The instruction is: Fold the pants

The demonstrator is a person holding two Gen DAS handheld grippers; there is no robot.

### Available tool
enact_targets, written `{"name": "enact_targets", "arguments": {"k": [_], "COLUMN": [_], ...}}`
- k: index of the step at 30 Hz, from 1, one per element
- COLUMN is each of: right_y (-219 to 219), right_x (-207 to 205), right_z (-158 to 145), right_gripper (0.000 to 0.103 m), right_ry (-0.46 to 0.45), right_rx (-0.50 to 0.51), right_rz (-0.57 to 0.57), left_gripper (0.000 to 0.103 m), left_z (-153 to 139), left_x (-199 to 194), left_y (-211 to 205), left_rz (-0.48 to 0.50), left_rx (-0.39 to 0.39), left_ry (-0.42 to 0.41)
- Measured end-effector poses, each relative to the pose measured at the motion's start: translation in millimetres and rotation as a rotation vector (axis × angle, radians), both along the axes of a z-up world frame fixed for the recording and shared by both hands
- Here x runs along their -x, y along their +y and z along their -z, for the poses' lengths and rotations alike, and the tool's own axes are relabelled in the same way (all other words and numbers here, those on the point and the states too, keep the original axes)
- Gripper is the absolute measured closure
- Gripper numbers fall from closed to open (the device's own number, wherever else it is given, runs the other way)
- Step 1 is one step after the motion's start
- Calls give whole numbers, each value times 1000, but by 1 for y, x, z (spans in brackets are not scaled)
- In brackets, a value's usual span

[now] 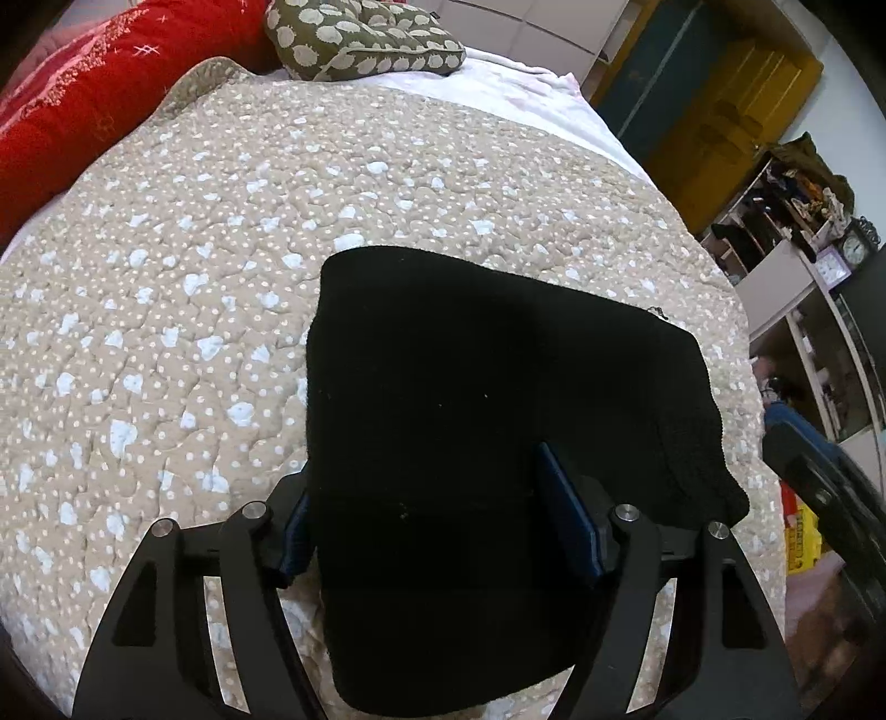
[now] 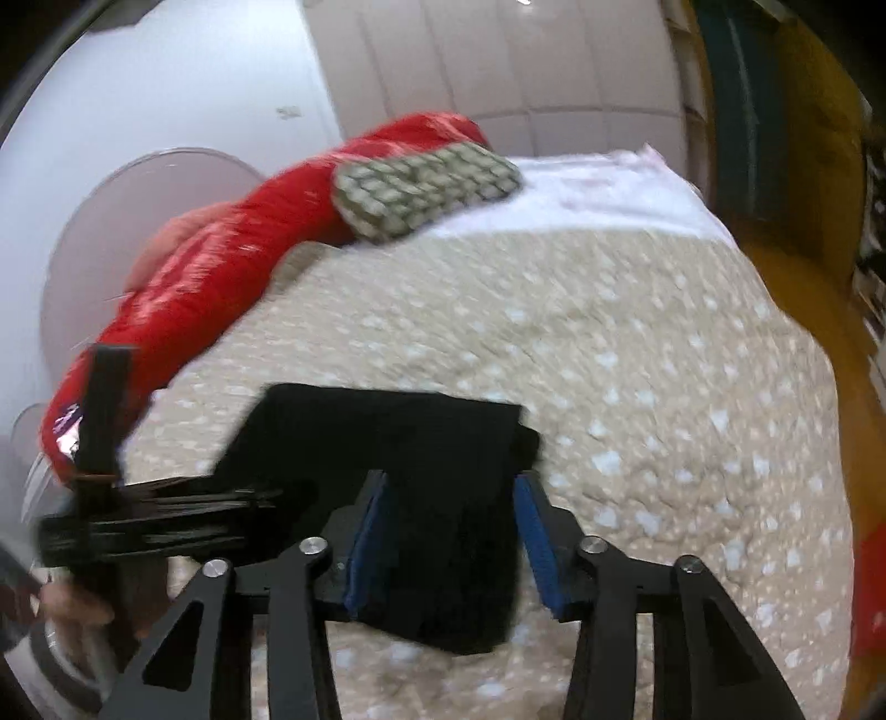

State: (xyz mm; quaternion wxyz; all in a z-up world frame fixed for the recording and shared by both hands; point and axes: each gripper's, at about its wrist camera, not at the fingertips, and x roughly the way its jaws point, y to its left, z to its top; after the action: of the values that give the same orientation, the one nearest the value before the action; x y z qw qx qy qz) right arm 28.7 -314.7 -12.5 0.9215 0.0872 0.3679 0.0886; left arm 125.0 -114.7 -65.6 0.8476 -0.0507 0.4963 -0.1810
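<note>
The black pants (image 1: pixel 470 360) lie folded into a thick rectangle on the beige dotted quilt (image 1: pixel 166 304). My left gripper (image 1: pixel 432 526) stands open over the near end of the fold, its blue pads (image 1: pixel 573 520) on either side of the cloth without squeezing it. In the right wrist view, which is blurred, my right gripper (image 2: pixel 454 543) is shut on a bunched edge of the pants (image 2: pixel 387 432), with both blue pads against the cloth. The left gripper's black frame (image 2: pixel 138 520) and a hand (image 2: pixel 72 603) show at the left of that view.
A red blanket (image 1: pixel 83 111) and an olive patterned pillow (image 1: pixel 360 39) lie at the far end of the bed. The bed's edge runs along the right, with cluttered shelves (image 1: pixel 803 221) and a yellow cabinet (image 1: pixel 736 111) beyond it.
</note>
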Motion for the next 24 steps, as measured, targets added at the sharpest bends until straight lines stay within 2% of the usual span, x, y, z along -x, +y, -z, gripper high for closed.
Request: {"name": "enact_targets", "arguments": {"k": [3,6,7,11,17,24], "right_y": [17,30,32,27,17,20], "right_x": [5,-1,0,6,15,26], "right_z": [2,41,50,37,12,7], "right_gripper": [69,70,70,70,70,68], "right_ry": [-7,99,84,62,14,21], "right_rx": [45,79,104,60,21,21], "right_rz": [-29,-29,-16,-2,51,96], "left_gripper": [30,30,30,30,30,30], "left_z": [-1,0,-1,-7,-22,-27], "left_x": [2,3,4,12,29,51], "left_y": [-2,-5,-6,-6,0,5], "left_rz": [-6,-2,-6,-17,-58,-79], "left_rx": [-7,-14,-18,-47,-114,-149], "left_ry": [-9,-8,-15,-39,-117,-157]}}
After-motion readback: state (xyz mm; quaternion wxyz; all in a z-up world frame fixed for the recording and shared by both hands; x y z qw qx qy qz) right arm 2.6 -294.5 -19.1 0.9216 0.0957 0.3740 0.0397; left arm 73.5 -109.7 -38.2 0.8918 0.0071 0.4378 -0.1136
